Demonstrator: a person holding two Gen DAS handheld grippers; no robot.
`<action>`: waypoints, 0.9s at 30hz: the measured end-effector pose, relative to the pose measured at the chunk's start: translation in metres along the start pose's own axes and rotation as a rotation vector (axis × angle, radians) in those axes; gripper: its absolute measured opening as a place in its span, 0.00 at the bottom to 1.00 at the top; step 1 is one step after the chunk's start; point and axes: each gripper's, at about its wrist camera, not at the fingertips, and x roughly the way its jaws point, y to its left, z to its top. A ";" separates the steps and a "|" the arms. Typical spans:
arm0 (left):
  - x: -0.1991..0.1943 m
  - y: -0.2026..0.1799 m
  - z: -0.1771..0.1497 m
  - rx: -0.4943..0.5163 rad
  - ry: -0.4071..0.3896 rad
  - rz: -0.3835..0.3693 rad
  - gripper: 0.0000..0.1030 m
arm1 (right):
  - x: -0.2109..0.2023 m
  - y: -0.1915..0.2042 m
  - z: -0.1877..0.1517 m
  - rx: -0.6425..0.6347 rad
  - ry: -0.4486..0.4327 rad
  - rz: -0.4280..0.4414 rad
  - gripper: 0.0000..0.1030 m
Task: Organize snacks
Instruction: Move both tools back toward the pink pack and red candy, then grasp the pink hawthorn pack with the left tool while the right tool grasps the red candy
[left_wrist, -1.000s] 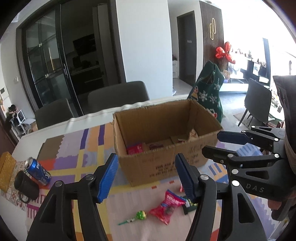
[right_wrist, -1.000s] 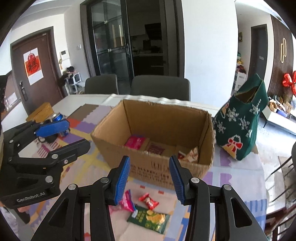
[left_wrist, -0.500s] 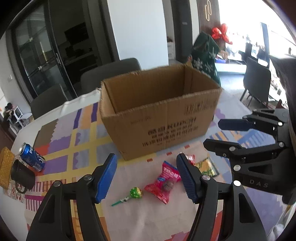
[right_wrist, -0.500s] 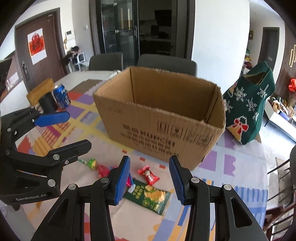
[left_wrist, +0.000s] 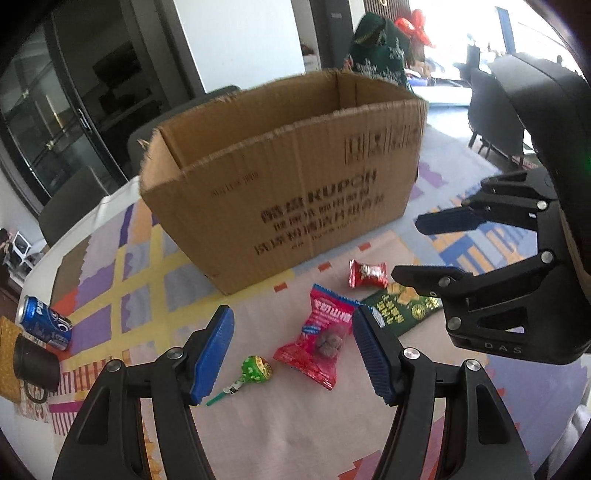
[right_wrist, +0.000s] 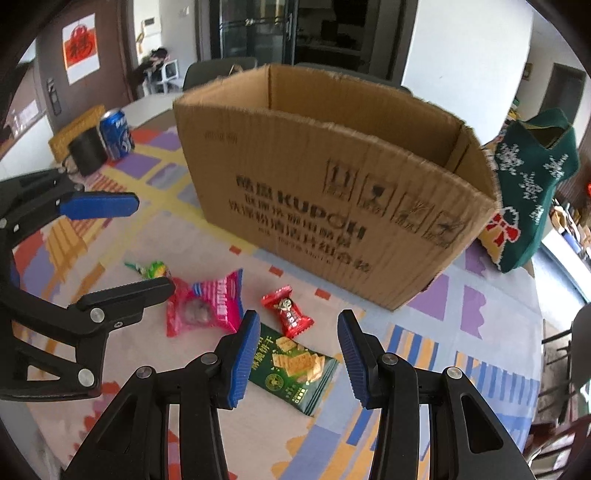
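An open cardboard box (left_wrist: 295, 177) (right_wrist: 332, 177) stands on the patterned tablecloth. In front of it lie a green lollipop (left_wrist: 255, 369) (right_wrist: 153, 269), a pink snack packet (left_wrist: 321, 336) (right_wrist: 207, 306), a small red candy (left_wrist: 367, 273) (right_wrist: 288, 312) and a green cracker packet (left_wrist: 402, 306) (right_wrist: 295, 369). My left gripper (left_wrist: 291, 350) is open and empty, low over the lollipop and pink packet. My right gripper (right_wrist: 295, 354) is open and empty, low over the green cracker packet. Each gripper also shows in the other's view, the right (left_wrist: 480, 266) and the left (right_wrist: 96, 251).
A blue soda can (left_wrist: 44, 323) (right_wrist: 116, 134) and a black mug (left_wrist: 35, 363) (right_wrist: 86, 153) sit at the table's left. A green Christmas stocking (right_wrist: 528, 184) stands right of the box. Dark chairs ring the table.
Both grippers have dropped lower and closer to the table in front of the box. The box's inside is no longer visible. Both stay open.
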 end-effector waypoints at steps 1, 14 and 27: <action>0.003 -0.001 0.000 0.004 0.009 -0.007 0.64 | 0.004 0.001 -0.001 -0.011 0.007 -0.003 0.43; 0.048 -0.009 -0.008 0.027 0.118 -0.061 0.64 | 0.041 0.001 -0.007 -0.049 0.070 -0.002 0.43; 0.073 -0.002 -0.008 -0.032 0.152 -0.095 0.60 | 0.061 -0.004 -0.001 -0.038 0.083 0.020 0.43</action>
